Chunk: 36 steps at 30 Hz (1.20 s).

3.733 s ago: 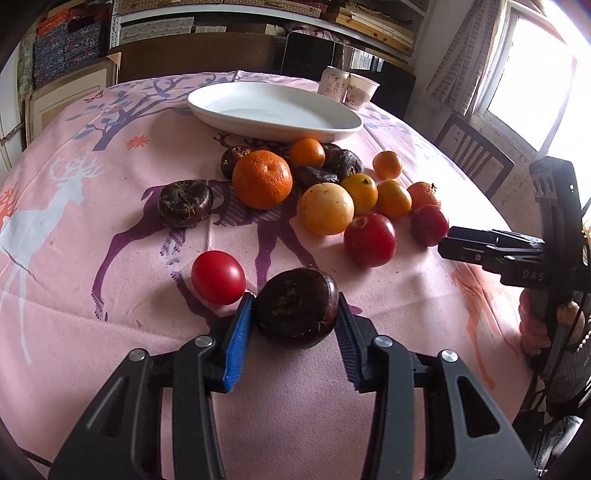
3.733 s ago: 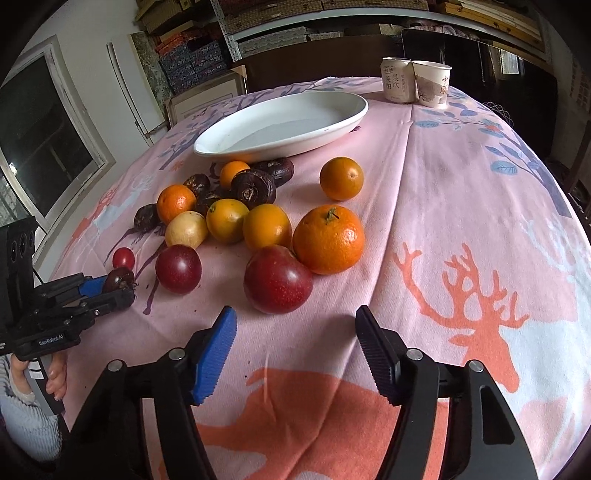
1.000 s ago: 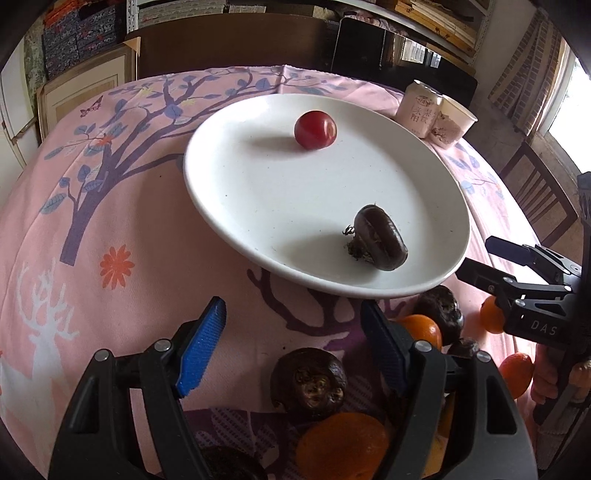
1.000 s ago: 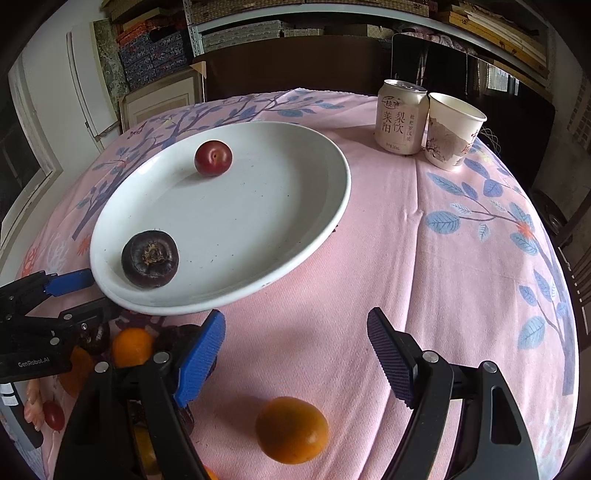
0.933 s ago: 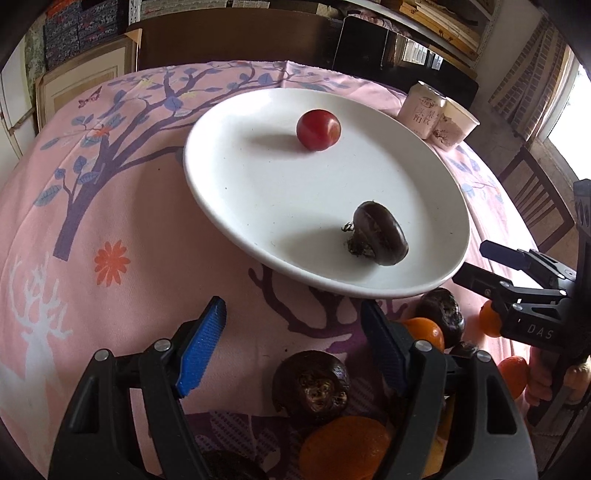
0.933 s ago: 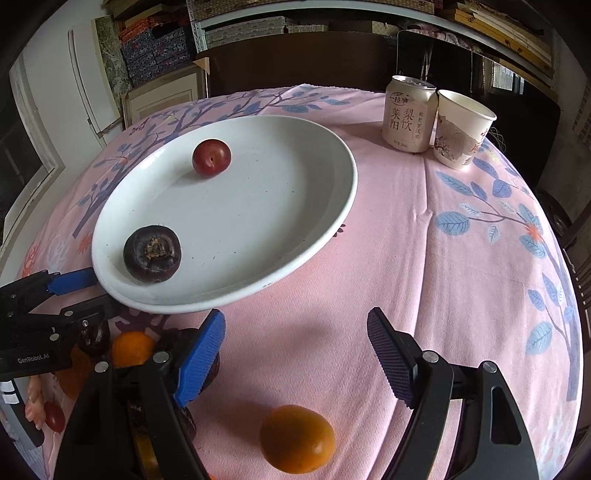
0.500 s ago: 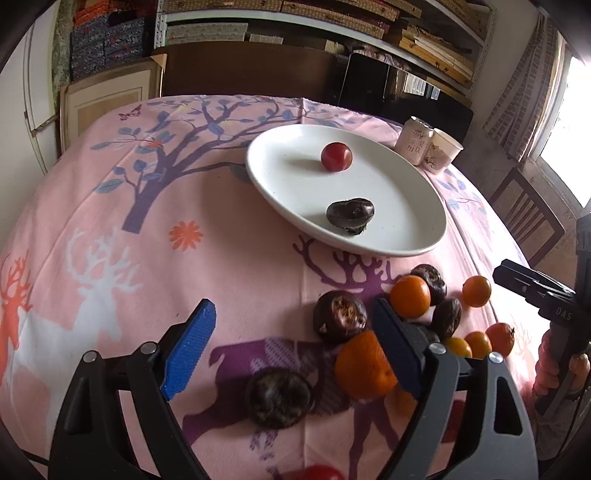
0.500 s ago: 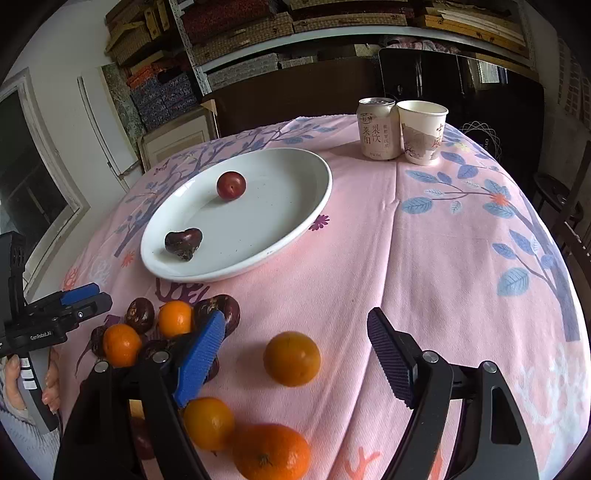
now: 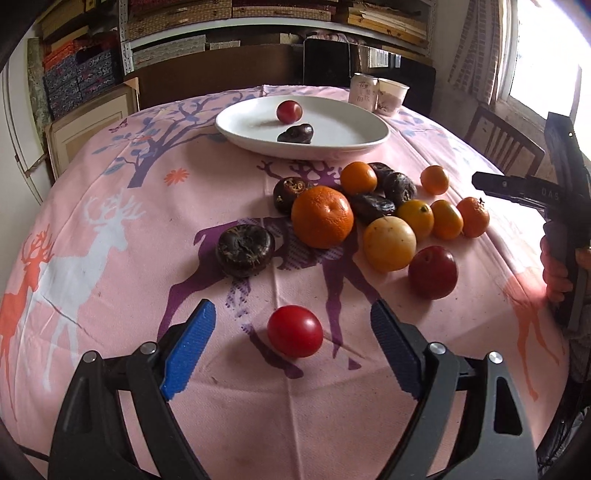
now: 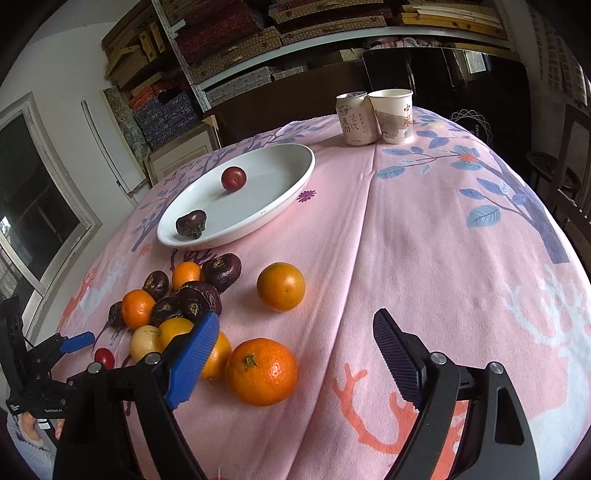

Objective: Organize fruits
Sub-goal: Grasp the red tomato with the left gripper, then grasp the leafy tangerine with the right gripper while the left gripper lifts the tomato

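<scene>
Left gripper (image 9: 291, 345): jaws open, empty; small red fruit (image 9: 294, 331) on the table between them. Right gripper (image 10: 293, 349): jaws open, empty, orange (image 10: 261, 371) just inside the left jaw. Plate (image 9: 369, 138) far ahead holds two fruits. Step, judged: next pickup; close on the red fruit.

- A drink can (image 10: 355, 119) is standing at the far edge of my table, touching a paper cup (image 10: 393, 115) just beside it.
- A pink tablecloth (image 10: 424, 236) printed with deer and trees is covering the table.
- Shelves (image 9: 236, 22) of stacked boxes are lining the wall behind.
- A wooden chair (image 9: 498, 142) is sitting by the window.
</scene>
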Each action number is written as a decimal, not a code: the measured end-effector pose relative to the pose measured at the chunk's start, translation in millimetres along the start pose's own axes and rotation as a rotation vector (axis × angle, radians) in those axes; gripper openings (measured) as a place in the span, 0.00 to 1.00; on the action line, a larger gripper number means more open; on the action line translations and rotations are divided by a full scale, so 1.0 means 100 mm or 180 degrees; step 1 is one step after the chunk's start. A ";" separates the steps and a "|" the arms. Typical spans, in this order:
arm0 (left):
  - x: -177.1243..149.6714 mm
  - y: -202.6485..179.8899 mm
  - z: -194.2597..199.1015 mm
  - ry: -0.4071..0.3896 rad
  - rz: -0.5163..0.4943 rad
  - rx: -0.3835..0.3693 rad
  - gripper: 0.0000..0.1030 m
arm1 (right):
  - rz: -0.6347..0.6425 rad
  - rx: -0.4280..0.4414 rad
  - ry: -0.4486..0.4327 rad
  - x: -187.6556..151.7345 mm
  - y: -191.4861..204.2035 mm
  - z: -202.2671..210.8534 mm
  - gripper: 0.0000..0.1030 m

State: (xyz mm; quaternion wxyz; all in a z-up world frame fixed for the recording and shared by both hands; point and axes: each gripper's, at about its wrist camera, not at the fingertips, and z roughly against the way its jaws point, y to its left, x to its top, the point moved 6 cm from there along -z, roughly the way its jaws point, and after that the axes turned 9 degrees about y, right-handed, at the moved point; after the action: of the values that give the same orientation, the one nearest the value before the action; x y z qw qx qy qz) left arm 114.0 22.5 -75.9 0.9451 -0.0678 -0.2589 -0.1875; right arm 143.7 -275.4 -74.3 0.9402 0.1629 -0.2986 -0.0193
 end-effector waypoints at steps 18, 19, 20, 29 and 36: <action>-0.12 -0.03 -0.09 0.0198 0.0112 -0.0355 0.28 | 0.0266 -0.0210 0.0137 -0.14 0.10 -0.08 0.84; -0.12 -0.03 -0.09 0.0198 0.0113 -0.0358 0.28 | 0.0304 -0.0224 0.0143 -0.15 0.12 -0.09 0.83; -0.12 -0.03 -0.09 0.0198 0.0114 -0.0360 0.28 | 0.0327 -0.0230 0.0144 -0.15 0.13 -0.09 0.82; -0.11 -0.01 -0.09 0.0199 0.0133 -0.0392 0.28 | 0.0407 0.0080 0.0389 -0.25 0.23 -0.20 0.59; -0.11 -0.01 -0.09 0.0195 0.0137 -0.0396 0.28 | 0.0350 0.0232 0.0451 -0.28 0.24 -0.21 0.44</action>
State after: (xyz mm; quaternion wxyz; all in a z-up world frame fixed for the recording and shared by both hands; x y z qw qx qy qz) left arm 108.7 23.0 -89.5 0.9504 -0.1262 -0.2161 -0.1849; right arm 131.4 -243.4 -98.0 0.9520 0.1814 -0.2403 0.0548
